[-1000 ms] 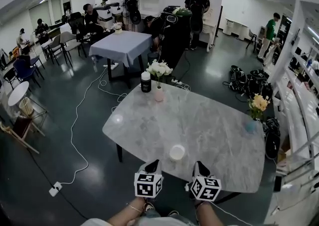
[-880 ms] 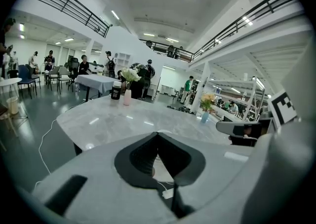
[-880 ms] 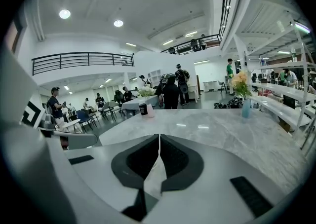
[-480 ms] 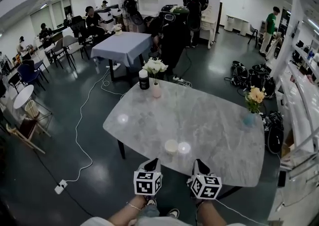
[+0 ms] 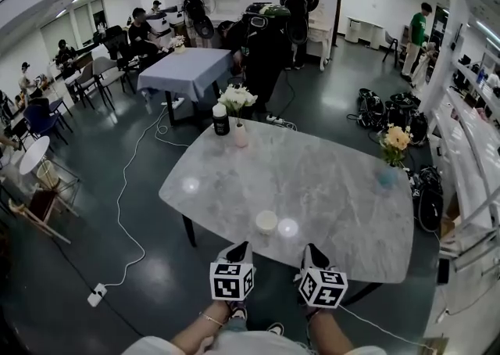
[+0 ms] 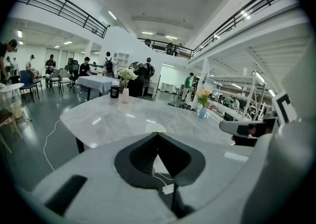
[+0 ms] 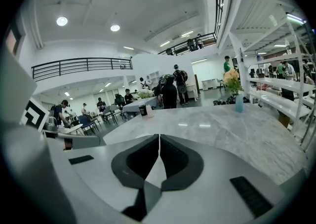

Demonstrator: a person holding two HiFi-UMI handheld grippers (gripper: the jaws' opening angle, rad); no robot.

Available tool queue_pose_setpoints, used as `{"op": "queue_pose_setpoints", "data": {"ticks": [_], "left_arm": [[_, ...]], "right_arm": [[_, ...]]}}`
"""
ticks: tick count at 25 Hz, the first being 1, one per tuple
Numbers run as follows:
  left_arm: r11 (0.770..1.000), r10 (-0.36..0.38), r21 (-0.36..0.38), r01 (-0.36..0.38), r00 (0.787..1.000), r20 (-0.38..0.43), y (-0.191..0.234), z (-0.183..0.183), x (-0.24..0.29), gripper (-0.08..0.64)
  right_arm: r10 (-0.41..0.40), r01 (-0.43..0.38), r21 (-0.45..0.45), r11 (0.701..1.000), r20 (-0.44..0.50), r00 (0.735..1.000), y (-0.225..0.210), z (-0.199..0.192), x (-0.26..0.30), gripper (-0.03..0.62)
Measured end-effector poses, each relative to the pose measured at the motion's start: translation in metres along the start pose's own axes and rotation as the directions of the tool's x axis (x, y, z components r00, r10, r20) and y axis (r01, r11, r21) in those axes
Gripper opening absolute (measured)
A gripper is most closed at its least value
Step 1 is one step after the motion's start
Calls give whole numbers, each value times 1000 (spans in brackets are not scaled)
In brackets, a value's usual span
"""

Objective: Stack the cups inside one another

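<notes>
**Head view:** The marble desk (image 5: 336, 189) fills the middle of the pic. A white cup (image 5: 266, 222) stands upright near the desk's 6 o'clock edge, w/ a bright light spot on the marble just at its 3 o'clock. Whether it is one cup or several nested, I cannot tell. The left gripper (image 5: 237, 249) is at 7 o'clock of the cup, near but apart from it. The right gripper (image 5: 312, 252) is at 4 o'clock of the cup, a bit further off. Both point to 12 o'clock over the desk's near edge. At the 11 o'clock corner of the desk stand a dark can (image 5: 221, 120) and a vase w/ white flowers (image 5: 237, 100), just beside each other. Yellow flowers (image 5: 397, 138) stand at the 2 o'clock edge. Beyond, at 11 o'clock, is a second desk (image 5: 190, 70) under a grey cloth, w/ people around it.

**Left gripper view:** The jaws are closed tip to tip, w/ nothing between them. The pale top of the cup (image 6: 155, 128) shows just above the tips, at 12 o'clock. The right gripper's body is at 3 o'clock.

**Right gripper view:** The jaws are closed, the tips meet, and they grip nothing. Bare marble lies ahead. The yellow flowers (image 7: 232, 77) are at 2 o'clock and the dark can (image 7: 143, 110) at 11 o'clock. The cup is not in this view.
</notes>
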State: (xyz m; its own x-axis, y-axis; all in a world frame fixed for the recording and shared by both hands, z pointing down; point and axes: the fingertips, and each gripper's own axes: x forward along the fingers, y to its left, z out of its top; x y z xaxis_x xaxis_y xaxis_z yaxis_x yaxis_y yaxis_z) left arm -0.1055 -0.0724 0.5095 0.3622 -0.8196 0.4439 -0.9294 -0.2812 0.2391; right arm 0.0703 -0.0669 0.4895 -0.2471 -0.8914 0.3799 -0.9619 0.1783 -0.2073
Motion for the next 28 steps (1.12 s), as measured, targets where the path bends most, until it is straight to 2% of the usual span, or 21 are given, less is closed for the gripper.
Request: {"op": "queue_pose_setpoints", "data": {"ticks": [6, 28], "left_arm": [[1000, -18, 9, 18, 1000, -2, -4, 2, 1, -3], [998, -66, 25, 66, 998, -6, -11, 2, 1, -3]], "right_arm": [[-21, 22, -29, 999, 12, 1000, -3, 7, -7, 6], [-64, 65, -9, 998, 25, 998, -5, 9, -16, 6]]}}
